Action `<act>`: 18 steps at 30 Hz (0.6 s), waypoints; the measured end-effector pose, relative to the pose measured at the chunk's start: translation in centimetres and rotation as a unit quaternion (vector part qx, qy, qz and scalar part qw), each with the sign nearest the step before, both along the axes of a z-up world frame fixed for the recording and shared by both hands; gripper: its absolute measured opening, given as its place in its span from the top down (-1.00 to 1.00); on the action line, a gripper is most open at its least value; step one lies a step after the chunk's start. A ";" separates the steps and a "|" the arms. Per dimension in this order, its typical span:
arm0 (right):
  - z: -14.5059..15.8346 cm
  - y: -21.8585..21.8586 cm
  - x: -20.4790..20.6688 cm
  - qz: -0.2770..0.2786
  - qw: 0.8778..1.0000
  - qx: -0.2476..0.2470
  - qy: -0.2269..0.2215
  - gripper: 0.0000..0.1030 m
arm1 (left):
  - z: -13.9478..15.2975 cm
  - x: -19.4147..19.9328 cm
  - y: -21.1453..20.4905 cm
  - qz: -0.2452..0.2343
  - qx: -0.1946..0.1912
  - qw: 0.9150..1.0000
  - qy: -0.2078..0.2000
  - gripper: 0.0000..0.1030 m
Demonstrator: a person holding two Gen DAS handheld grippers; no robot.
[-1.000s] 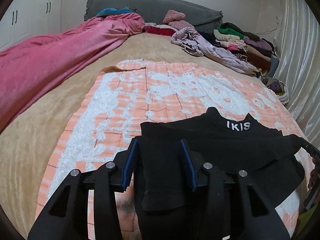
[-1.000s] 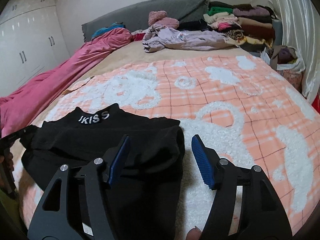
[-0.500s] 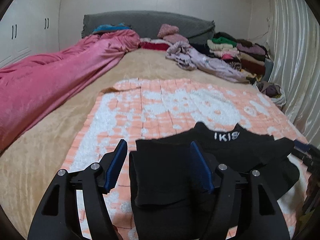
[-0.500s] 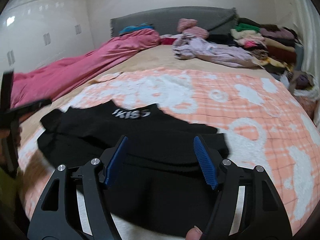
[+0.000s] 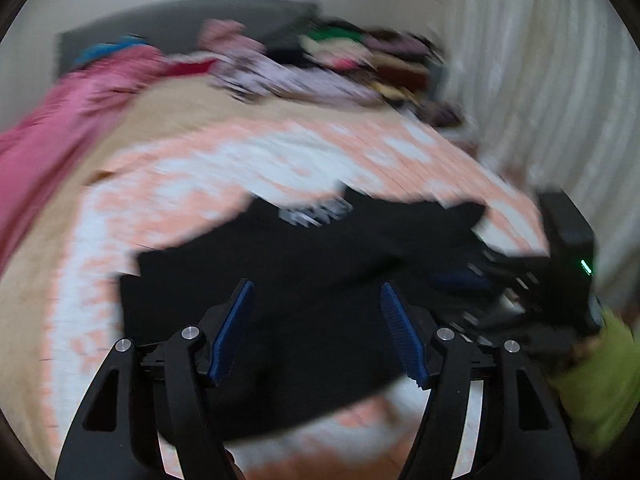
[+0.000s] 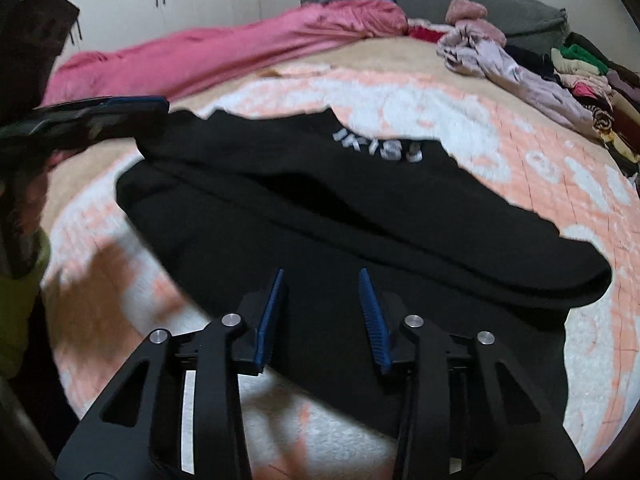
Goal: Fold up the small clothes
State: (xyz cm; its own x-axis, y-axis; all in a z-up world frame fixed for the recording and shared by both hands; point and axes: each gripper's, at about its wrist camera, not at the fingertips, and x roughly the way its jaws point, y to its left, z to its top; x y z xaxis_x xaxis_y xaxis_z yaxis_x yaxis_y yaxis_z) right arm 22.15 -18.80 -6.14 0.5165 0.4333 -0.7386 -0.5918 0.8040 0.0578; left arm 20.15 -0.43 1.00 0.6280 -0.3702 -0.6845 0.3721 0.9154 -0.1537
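A black garment (image 6: 320,208) lettered "IKISS" lies across the near edge of the bed (image 6: 400,56), long axis crosswise. The right hand-held gripper (image 6: 322,316), nearer, is closing over its near hem, pads not yet pressing; the left hand-held gripper (image 5: 316,332) hangs open above it.

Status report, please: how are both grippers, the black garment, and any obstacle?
Left gripper open over the black garment, nothing pinched. Right gripper closing, garment between the pads, grip unclear. Garment partly folded on the orange blanket. No obstacle.
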 end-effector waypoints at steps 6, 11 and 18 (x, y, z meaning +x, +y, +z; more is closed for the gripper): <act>-0.3 -0.9 1.0 -0.020 1.000 0.010 -0.003 0.46 | -5.3 0.6 -4.0 -0.049 0.031 0.997 0.056 -0.22; -0.1 -1.8 2.6 -0.032 0.999 0.027 -0.008 0.52 | -6.9 1.0 -4.9 -0.041 0.065 0.996 0.036 -0.23; 0.6 -2.7 4.1 -0.045 0.998 0.042 -0.021 0.50 | -5.8 3.1 -3.6 -0.013 0.060 0.998 0.021 -0.25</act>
